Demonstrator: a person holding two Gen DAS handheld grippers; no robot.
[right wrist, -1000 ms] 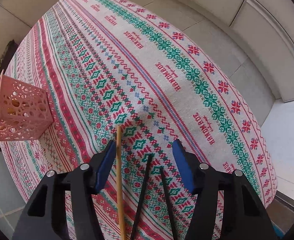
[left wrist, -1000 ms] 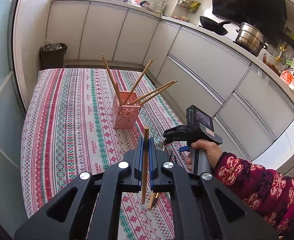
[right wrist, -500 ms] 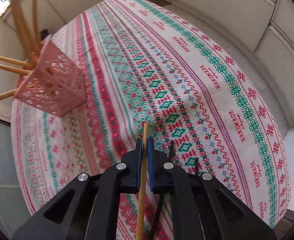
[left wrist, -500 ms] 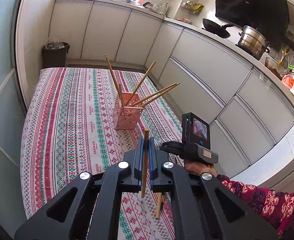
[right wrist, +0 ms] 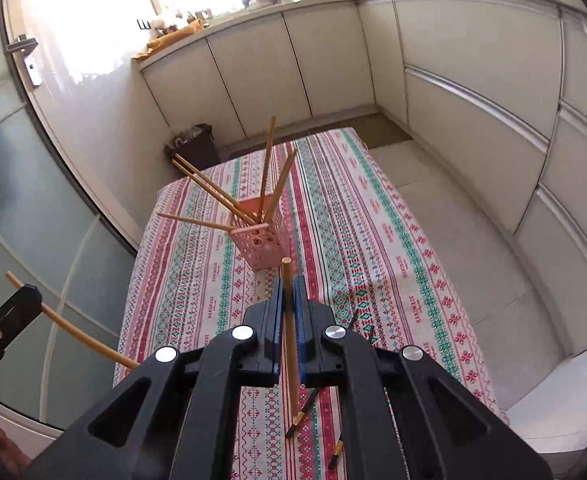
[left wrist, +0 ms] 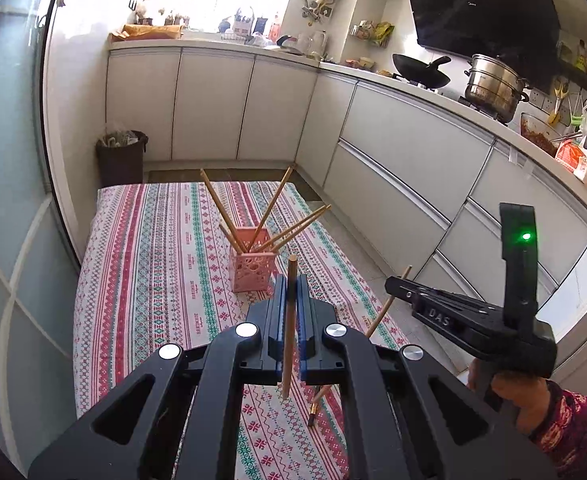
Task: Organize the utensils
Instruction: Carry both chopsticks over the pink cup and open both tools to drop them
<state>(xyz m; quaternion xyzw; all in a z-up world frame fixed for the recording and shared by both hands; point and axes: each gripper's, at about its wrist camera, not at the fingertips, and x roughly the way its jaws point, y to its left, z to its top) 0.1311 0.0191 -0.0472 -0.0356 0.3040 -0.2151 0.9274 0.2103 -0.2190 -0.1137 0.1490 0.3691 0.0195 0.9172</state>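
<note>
White kitchen cabinets (left wrist: 213, 104) form the background, and a patterned tablecloth (left wrist: 153, 264) covers the table on which a pink holder (left wrist: 251, 270) stands as the landmark. Five wooden chopsticks (left wrist: 269, 208) are seen leaning outward in the pink holder, fanned in different directions. The left gripper (left wrist: 291, 308) is held above the cloth on the near side of the pink holder, its blue pads pressed together on a single chopstick (left wrist: 289, 320), which is kept nearly upright with its blunt end above the pads and its tip below them. The right gripper (right wrist: 287, 308) is likewise positioned on the near side of the pink holder (right wrist: 259, 246), its pads closed upon a second chopstick (right wrist: 291, 344) that stands almost vertical. In the left wrist view the right gripper (left wrist: 393, 286) appears to the right of the pink holder, off the table edge, and is grasped by a hand (left wrist: 521, 396) in a patterned sleeve. Two dark-tipped chopsticks (right wrist: 305, 412) are left lying on the cloth, nearer the cameras than the pink holder. A dark waste bin (left wrist: 121, 158) is visible on the floor beyond the far end of the table. A black wok (left wrist: 419, 72) and a steel pot (left wrist: 493, 86) are seen on the stove, far to the right of the pink holder.
</note>
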